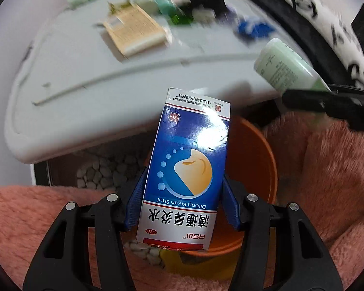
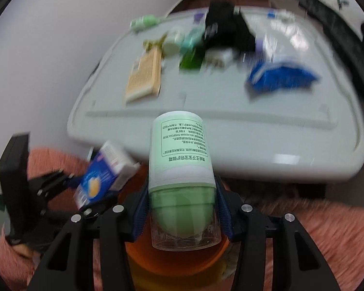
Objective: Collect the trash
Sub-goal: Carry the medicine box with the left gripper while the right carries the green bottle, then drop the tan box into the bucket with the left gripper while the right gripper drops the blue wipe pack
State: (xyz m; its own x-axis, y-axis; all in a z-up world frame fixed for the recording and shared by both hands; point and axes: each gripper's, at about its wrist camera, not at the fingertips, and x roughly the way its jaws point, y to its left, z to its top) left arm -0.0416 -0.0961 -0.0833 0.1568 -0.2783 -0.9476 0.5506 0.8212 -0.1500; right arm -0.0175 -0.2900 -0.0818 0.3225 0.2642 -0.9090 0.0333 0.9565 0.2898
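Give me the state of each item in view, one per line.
Left gripper: shut on blue medicine box.
Blue medicine box: held above orange bin.
Right gripper: shut on green bottle.
Green bottle: held, cap end toward camera.
Orange bin: open, below both items.
Tan packet: lying flat on table.

Each black plastic hand-held gripper, left and right, has angular linkage arms with cut-out slots, round silver screw heads at the pivots, and two ribbed blue fingers at the front.
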